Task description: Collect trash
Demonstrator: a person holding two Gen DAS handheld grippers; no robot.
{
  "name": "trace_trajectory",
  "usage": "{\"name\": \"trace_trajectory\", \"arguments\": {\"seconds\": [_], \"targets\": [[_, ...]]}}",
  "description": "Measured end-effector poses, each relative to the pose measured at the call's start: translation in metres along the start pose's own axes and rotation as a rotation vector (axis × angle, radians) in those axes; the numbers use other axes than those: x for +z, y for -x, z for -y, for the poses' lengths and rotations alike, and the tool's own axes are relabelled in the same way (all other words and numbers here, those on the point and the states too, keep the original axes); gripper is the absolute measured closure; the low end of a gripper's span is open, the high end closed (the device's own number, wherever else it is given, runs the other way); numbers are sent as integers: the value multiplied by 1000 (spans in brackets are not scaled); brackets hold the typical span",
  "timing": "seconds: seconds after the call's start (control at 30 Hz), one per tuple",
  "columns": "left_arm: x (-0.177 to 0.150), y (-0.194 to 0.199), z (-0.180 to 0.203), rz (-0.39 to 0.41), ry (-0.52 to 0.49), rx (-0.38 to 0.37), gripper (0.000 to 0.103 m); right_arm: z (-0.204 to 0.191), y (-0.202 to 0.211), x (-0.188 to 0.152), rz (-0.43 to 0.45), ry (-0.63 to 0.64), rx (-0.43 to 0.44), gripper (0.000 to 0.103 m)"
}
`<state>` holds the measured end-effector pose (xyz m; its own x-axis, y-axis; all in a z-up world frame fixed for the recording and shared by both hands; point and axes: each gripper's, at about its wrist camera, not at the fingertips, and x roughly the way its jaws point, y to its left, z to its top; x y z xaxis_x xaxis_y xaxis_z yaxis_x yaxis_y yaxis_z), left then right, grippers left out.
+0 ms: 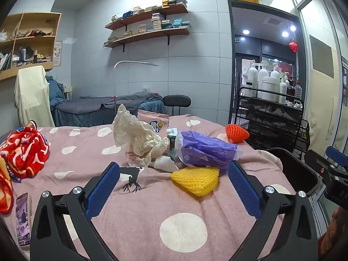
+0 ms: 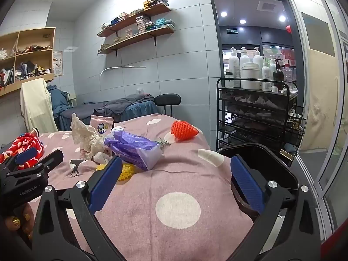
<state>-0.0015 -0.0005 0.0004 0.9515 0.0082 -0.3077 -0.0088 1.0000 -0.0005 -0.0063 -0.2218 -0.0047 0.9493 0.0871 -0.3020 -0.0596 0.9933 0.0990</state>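
Trash lay loose on the bed; both grippers spread wide, empty.
Black bin (image 2: 256, 152) stood beside bed (image 2: 178, 180), interior unseen. Yellow foam net (image 1: 196, 179), purple bag (image 1: 206, 150), crumpled paper (image 1: 134, 134) clustered before left gripper (image 1: 174, 187); right gripper (image 2: 176, 180) hovered nearby.

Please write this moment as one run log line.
left gripper: open, empty | right gripper: open, empty | trash pile on bed, untouched | bin beside bed

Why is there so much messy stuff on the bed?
That's trash on the pink bedspread: crumpled paper, a purple plastic bag, and yellow and orange foam nets. A phone lies nearby.
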Motion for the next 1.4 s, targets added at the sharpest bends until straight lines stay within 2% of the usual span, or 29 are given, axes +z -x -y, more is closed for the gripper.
{"name": "trace_trajectory", "arguments": {"seconds": [0.53,1.4], "targets": [[-1,8,5,-2,2,1,5,-3,1,0,0,-1,11,4],[-2,-1,1,-18,-4,-13,5,-5,1,1,-5,-6,17,4]]}}
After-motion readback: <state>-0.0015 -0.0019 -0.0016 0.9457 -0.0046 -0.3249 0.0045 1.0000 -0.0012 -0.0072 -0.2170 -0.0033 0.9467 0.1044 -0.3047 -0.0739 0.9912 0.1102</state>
